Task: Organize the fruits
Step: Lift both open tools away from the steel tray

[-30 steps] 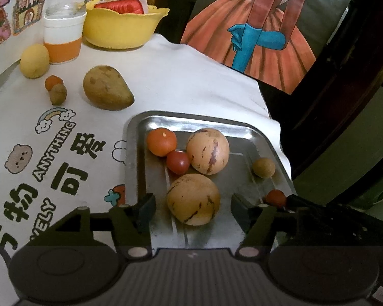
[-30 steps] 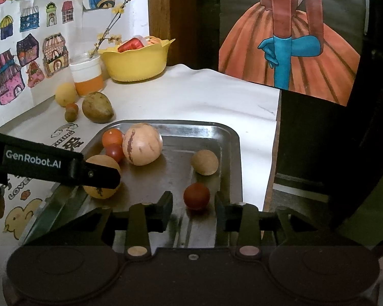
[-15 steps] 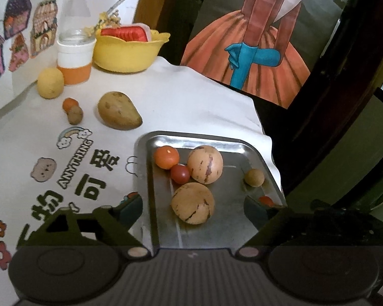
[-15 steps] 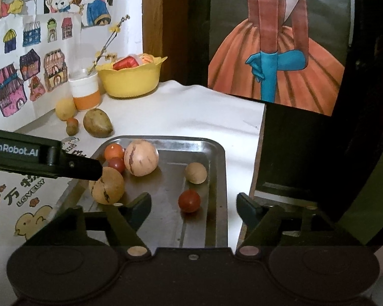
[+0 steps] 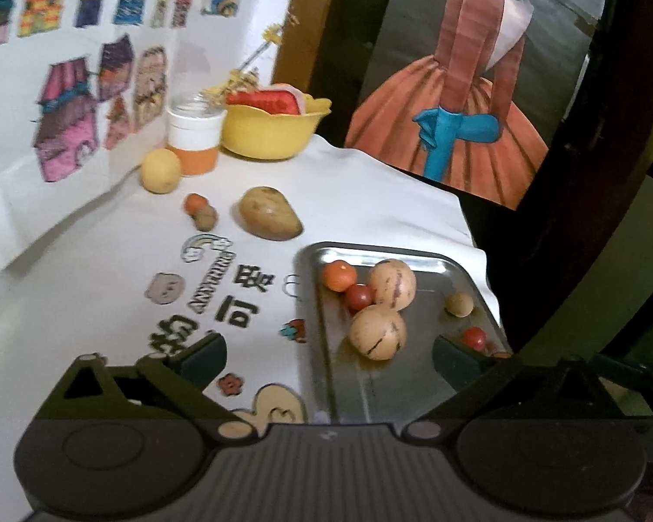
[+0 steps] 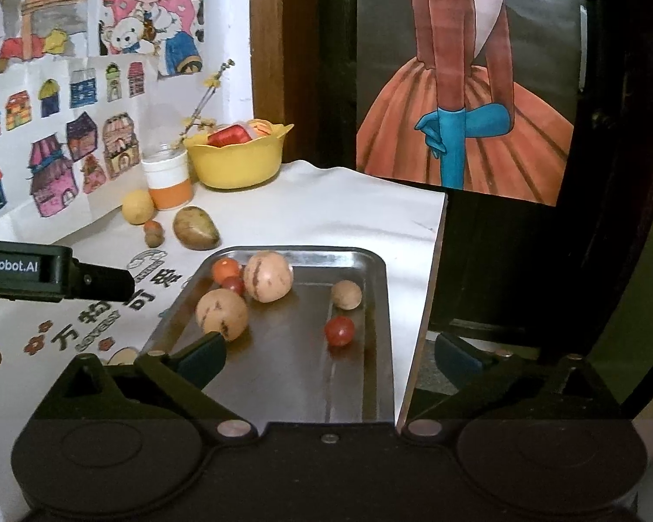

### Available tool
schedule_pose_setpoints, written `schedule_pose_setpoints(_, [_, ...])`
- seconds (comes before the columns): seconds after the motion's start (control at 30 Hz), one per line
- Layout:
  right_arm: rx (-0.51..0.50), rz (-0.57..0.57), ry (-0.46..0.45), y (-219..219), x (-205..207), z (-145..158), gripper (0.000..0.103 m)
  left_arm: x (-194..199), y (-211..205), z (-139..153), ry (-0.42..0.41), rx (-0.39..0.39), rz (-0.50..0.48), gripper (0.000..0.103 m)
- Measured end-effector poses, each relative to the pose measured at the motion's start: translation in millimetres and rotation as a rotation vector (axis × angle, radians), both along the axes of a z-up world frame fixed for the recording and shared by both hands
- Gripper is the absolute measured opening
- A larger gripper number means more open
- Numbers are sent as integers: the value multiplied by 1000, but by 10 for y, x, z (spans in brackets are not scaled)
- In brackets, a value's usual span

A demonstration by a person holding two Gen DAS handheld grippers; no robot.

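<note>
— Well, where are the fruits?
— Six lie in the metal tray; four sit on the surface.
— And the tools?
— Left tool and right tool both gape wide, empty.

A counter covered by a white printed cloth carries everything. At its back, against the wall, stand a yellow bowl and, just left of it, a white-and-orange jar. In front of the jar lies a round yellow fruit. Beside that sit a small orange fruit touching a small brown fruit, and to their right a large brown pear-shaped fruit. At the near right corner rests a metal tray, its right rim near the counter's edge.
</note>
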State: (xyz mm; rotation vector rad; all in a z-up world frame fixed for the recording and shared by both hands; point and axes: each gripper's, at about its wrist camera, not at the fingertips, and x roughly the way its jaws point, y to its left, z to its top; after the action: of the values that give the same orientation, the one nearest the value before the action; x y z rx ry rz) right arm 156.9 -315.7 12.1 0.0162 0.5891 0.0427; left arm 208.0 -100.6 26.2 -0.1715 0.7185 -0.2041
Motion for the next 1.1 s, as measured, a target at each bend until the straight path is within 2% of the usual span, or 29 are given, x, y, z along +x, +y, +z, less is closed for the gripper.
schedule_pose_setpoints(0.2, [1,25,2,115,-304,71,102,-298,131,66,-27,20,14,102])
schedule_pose_setpoints(0.7, [1,70,42,484,-1106,90,102,-1084,481,26,-8,46,12,102])
schedule_pose_setpoints(1.1, [82,170,94,865,-1354,75,102,-1440,792,15,8,80,51,102])
